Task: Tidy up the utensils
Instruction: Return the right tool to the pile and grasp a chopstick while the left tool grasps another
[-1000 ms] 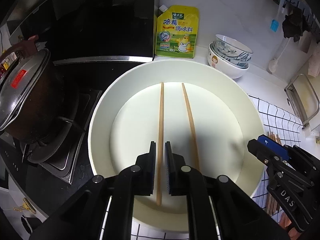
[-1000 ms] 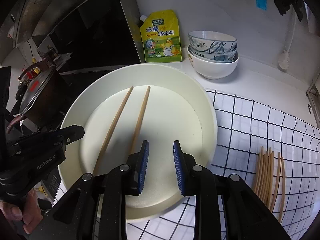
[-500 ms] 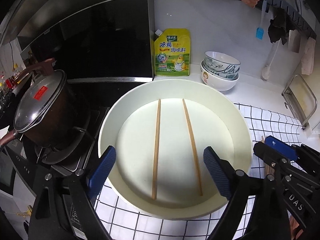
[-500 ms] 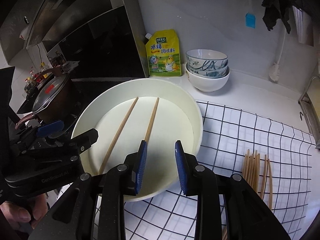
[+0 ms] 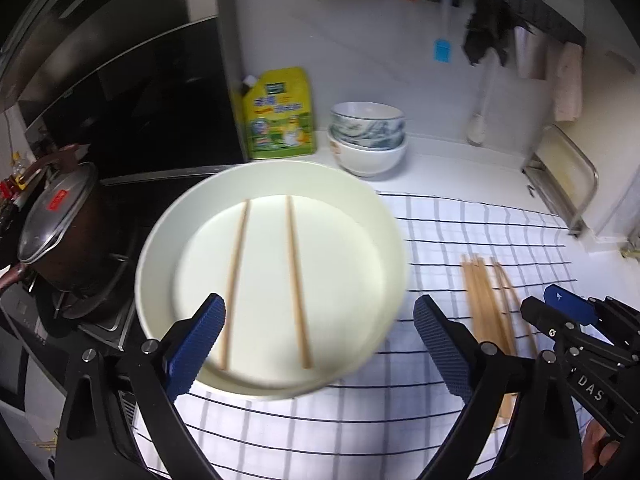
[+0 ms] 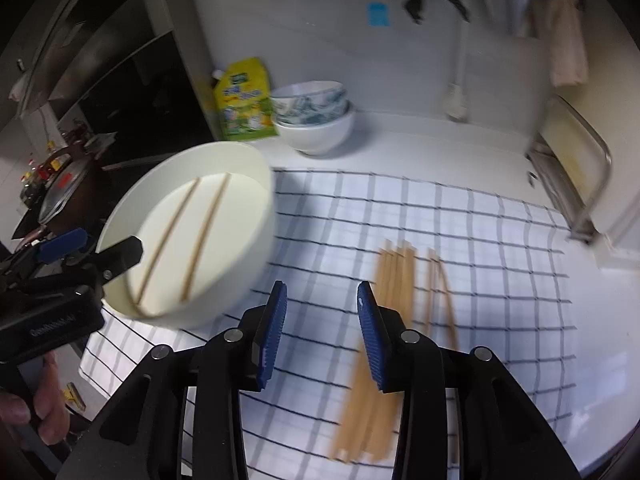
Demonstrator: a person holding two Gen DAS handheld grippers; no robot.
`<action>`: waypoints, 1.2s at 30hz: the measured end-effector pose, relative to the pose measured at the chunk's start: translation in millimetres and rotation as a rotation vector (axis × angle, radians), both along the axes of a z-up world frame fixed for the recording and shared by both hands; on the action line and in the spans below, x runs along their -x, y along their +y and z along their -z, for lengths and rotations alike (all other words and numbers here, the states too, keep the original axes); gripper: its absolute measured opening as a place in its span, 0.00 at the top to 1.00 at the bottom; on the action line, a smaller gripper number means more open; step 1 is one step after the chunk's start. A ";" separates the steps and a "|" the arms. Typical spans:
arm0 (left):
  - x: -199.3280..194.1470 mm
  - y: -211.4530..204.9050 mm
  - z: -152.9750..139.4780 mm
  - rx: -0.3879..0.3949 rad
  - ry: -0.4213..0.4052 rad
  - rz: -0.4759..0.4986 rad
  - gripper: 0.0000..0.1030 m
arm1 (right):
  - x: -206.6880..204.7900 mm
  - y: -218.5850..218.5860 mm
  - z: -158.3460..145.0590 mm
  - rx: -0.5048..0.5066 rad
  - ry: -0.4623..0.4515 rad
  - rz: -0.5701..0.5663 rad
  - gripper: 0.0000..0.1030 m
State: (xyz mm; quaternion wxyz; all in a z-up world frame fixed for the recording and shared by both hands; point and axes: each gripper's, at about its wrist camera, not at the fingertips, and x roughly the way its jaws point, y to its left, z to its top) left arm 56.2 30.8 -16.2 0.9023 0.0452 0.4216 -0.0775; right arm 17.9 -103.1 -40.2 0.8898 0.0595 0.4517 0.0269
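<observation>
Here, in the left wrist view, the left gripper stood spread wide with nothing between its pads, its jaws having just been opening; two chopsticks lay apart and roughly parallel on the floor of the white dish, which rested partly on the checked cloth beside the lidded pot. A loose bundle of chopsticks lay on the cloth, well apart from the dish. In the right wrist view, the right gripper was partly open and empty, its jaws having likewise just been opening, and it hung over the cloth just beside the near end of the bundle of chopsticks; the white dish sat to the left. Judged from their look, the sticks were light, stiff, smooth wood, prone to roll; a pinch across the shaft near mid-length would likely hold best.
</observation>
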 end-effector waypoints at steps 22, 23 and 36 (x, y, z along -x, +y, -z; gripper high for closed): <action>26.1 -118.1 90.8 -0.019 0.162 0.100 0.07 | 25.0 -111.2 100.0 0.034 0.165 0.069 0.44; 25.6 -119.2 95.8 -0.020 0.171 0.099 0.07 | 23.2 -110.7 103.8 0.038 0.171 0.060 0.44; 22.6 -126.9 125.6 -0.050 0.187 0.085 0.07 | 12.3 -111.2 121.4 0.084 0.157 0.049 0.44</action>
